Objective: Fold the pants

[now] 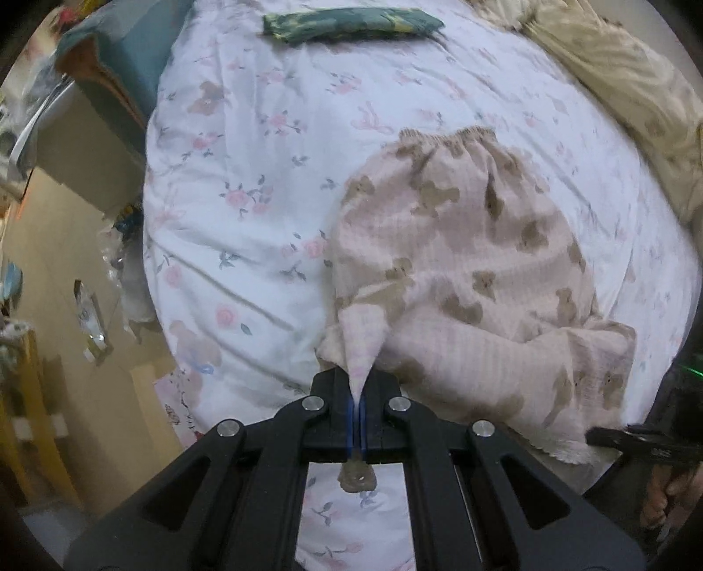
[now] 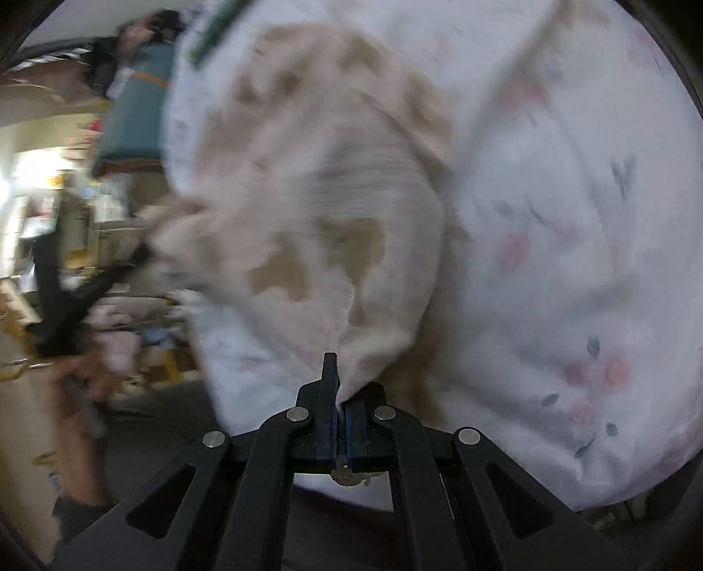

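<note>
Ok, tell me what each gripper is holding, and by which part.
Both hold the bear-print pants: the left gripper pinches a bottom leg end, the right gripper the other bottom corner.

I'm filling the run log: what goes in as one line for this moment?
task: fold pants | left gripper: shut on pants | right gripper: shut on pants | pants: partly on bed | right view blurred

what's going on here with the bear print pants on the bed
A person is folding small bear-print pants on a floral bed sheet, holding a gripper in each hand. The left gripper is shut on a pinch of the fabric at the near end, and the right gripper is shut on another edge. The waistband end lies flat on the bed. A folded green garment sits farther back. The right view is blurred.
</note>
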